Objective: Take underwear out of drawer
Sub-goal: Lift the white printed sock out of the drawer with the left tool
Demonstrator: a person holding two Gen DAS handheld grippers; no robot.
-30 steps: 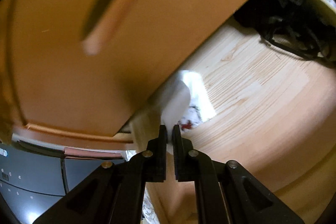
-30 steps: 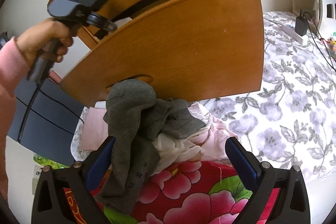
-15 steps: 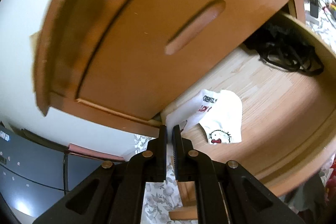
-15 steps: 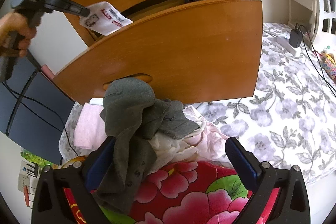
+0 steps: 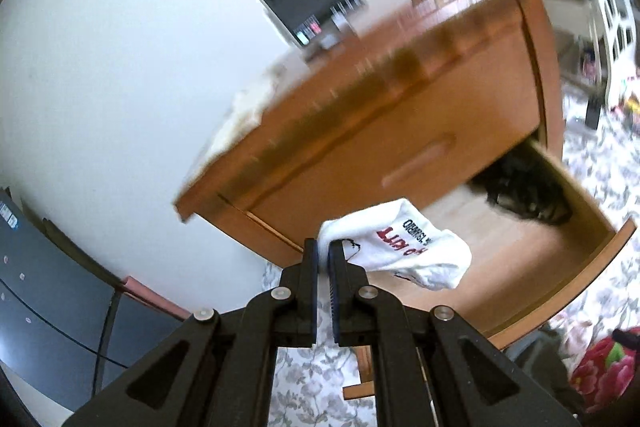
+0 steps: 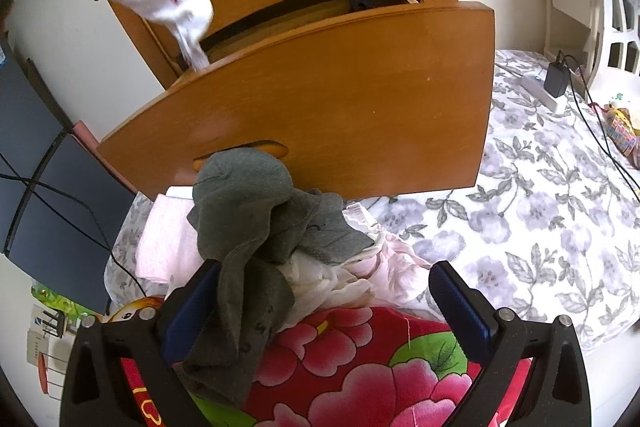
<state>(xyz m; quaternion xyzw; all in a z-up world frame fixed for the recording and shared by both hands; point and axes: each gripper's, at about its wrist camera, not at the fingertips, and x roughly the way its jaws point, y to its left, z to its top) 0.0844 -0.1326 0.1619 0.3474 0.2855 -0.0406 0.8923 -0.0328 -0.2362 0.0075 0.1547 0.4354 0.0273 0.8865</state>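
The left gripper (image 5: 324,247) was clamped tight on the white underwear (image 5: 404,247), which dangled in the air above the open drawer (image 5: 592,263). The right gripper (image 6: 324,295) stood wide apart over a pile of clothes (image 6: 256,219), gripping nothing.

You can see upside-down print on the white underwear (image 5: 408,251): red letters and a smaller black line, too blurred and inverted to read. Nothing else carries legible text.
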